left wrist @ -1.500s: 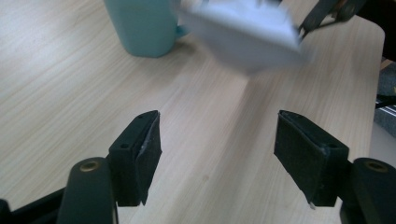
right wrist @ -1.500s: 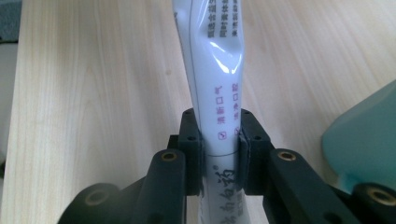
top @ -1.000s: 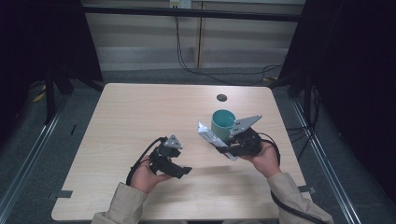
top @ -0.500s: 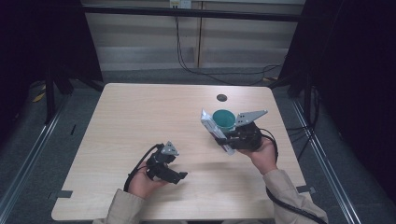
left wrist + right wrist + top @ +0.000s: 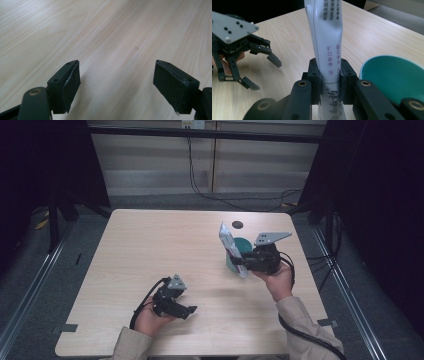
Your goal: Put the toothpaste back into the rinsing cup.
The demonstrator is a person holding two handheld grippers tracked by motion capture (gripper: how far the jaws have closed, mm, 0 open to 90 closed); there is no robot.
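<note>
Nearest, at the front edge of the bench (image 5: 150, 245): left hand (image 5: 150, 320) with the left claw (image 5: 186, 311), low over the front-left part of the wood. Its jaws stand wide apart with bare woodgrain between them in the left gripper view; nothing held. A black cable loops from the claw back past the wrist.

Further in, right of centre: right hand (image 5: 274, 279) holding the right claw (image 5: 239, 263), grey three-cornered plate on top. Jaws closed onto a white toothpaste tube (image 5: 232, 249), pinching it from both sides near its lower part. In the right gripper view the tube (image 5: 327, 45) rises between the pads and out of the top of the frame, with red and dark printed characters on its face. From above the tube stands roughly upright, leaning slightly, its flat end uppermost.

Just behind the tube and claw: a teal cup (image 5: 243, 246), open side up, standing on the bench. In the right gripper view its rim (image 5: 392, 77) lies just beside the right jaw; whether tube and cup touch cannot be told.

Beyond the cup, near the far edge: a small dark round spot (image 5: 237, 224) on the bench surface.

Past the bench: grey floor and a panelled wall with hanging black cables (image 5: 235, 195).
</note>
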